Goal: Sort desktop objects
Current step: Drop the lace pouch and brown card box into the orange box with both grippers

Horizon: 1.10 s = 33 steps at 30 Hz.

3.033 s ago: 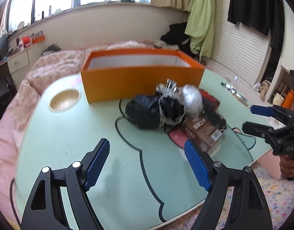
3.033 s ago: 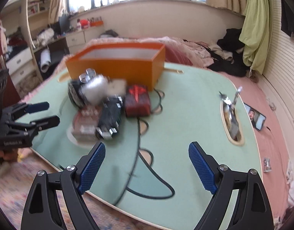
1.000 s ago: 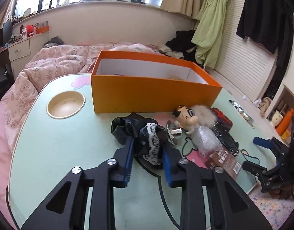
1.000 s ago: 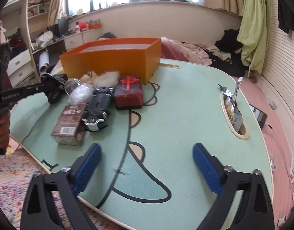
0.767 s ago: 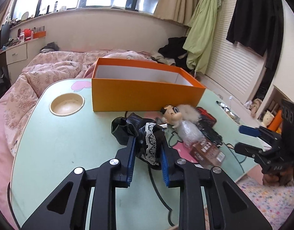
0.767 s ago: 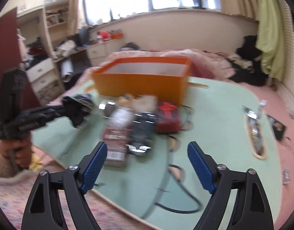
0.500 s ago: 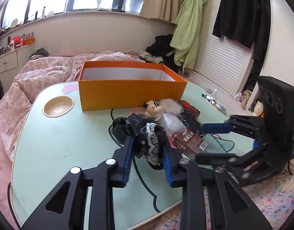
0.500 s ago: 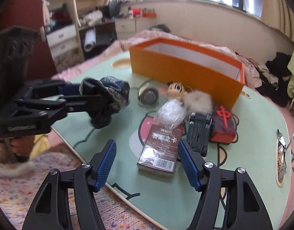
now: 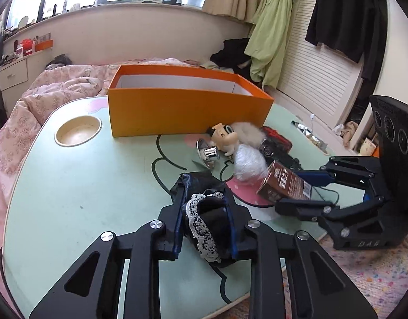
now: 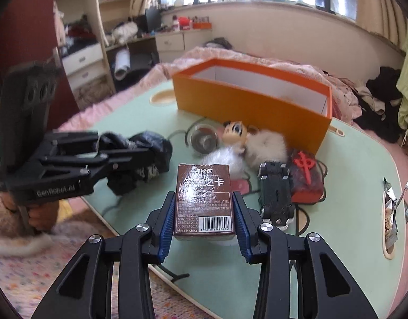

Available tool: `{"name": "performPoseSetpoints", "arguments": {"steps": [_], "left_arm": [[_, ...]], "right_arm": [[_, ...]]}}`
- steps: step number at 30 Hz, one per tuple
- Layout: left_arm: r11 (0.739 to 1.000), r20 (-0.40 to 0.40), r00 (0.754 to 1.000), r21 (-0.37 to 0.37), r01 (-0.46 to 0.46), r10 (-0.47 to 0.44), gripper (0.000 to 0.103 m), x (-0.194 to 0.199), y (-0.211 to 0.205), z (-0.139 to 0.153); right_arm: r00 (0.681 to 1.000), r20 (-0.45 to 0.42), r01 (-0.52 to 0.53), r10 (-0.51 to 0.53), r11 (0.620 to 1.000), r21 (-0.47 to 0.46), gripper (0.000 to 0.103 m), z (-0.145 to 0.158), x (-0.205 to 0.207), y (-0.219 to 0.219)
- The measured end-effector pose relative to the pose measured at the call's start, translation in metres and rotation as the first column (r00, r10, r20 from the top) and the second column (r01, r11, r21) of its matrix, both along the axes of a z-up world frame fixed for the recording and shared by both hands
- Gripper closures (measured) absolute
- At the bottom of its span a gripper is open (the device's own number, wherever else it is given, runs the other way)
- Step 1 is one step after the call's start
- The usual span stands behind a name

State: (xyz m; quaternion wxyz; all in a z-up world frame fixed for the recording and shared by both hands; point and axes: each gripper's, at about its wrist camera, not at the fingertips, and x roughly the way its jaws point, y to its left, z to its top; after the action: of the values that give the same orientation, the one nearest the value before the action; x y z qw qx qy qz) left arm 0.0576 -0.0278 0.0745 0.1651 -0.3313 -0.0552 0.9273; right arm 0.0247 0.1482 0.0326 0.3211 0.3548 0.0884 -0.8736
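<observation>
My left gripper (image 9: 204,199) is shut on a black cloth with white lace trim (image 9: 204,220) and holds it just above the green table (image 9: 84,186). It also shows in the right wrist view (image 10: 148,148). My right gripper (image 10: 204,199) is shut on a brown card box (image 10: 204,199) with a barcode, tilted up off the table; it shows in the left wrist view (image 9: 283,184). An open orange box (image 9: 188,111) stands at the back of the table. In front of it lie a doll head (image 9: 225,138), a metal cup (image 9: 207,154), a white fluffy ball (image 9: 249,164), a black toy car (image 10: 275,191) and a red packet (image 10: 305,170).
A round cup recess (image 9: 77,130) is set in the table at the left. A second recess with foil wrappers (image 10: 390,212) lies at the table's right side. A pink bed (image 9: 44,93) lies behind the table. A patterned rug (image 10: 31,279) covers the floor by the front edge.
My right gripper has closed on the brown card box and lifted it. My left gripper has kept hold of the black cloth and drawn it back from the pile.
</observation>
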Motion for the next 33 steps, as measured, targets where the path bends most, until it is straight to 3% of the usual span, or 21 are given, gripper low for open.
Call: {"name": "performPoseSetpoints", "arguments": {"steps": [5, 9, 14, 16, 17, 20, 22, 26, 33], "left_arm": [[0.999, -0.091, 0.996, 0.044, 0.011, -0.007, 0.077, -0.004, -0.004, 0.042], [1.000, -0.165, 0.986, 0.012, -0.002, 0.004, 0.077, -0.037, 0.002, 0.079], [0.999, -0.140, 0.989, 0.001, -0.048, 0.048, 0.076, -0.105, 0.002, 0.088], [0.996, -0.115, 0.989, -0.005, -0.093, 0.092, 0.066, -0.126, -0.001, 0.080], [0.994, -0.097, 0.990, -0.003, -0.107, 0.106, 0.065, -0.132, -0.003, 0.075], [0.992, -0.068, 0.990, 0.018, -0.123, 0.123, 0.055, -0.132, -0.007, 0.069], [0.992, -0.093, 0.988, 0.019, -0.121, 0.122, 0.032, -0.117, -0.009, 0.070], [0.992, -0.108, 0.988, -0.041, -0.117, 0.112, 0.030, -0.081, -0.006, 0.069], [0.993, 0.040, 0.994, -0.067, -0.101, 0.104, 0.029, -0.024, 0.007, 0.020]], "right_arm": [[0.993, -0.042, 0.106, -0.108, 0.993, -0.058, 0.064, 0.037, -0.034, 0.010], [0.976, -0.041, 0.213, -0.216, 0.975, -0.061, 0.064, 0.062, -0.084, 0.005], [0.959, -0.017, 0.283, -0.283, 0.959, -0.013, 0.063, 0.055, -0.135, -0.013], [0.955, -0.022, 0.296, -0.295, 0.955, 0.004, 0.062, 0.049, -0.147, -0.015], [0.952, -0.032, 0.304, -0.304, 0.953, 0.009, 0.056, 0.048, -0.149, -0.014], [0.942, -0.062, 0.330, -0.331, 0.944, -0.021, 0.033, 0.052, -0.141, -0.007], [0.942, -0.063, 0.326, -0.329, 0.944, -0.050, 0.028, 0.054, -0.128, 0.002], [0.952, -0.045, 0.301, -0.303, 0.952, -0.049, 0.020, 0.048, -0.091, 0.012], [0.968, 0.020, 0.249, -0.250, 0.968, 0.034, 0.016, 0.010, -0.024, 0.025]]}}
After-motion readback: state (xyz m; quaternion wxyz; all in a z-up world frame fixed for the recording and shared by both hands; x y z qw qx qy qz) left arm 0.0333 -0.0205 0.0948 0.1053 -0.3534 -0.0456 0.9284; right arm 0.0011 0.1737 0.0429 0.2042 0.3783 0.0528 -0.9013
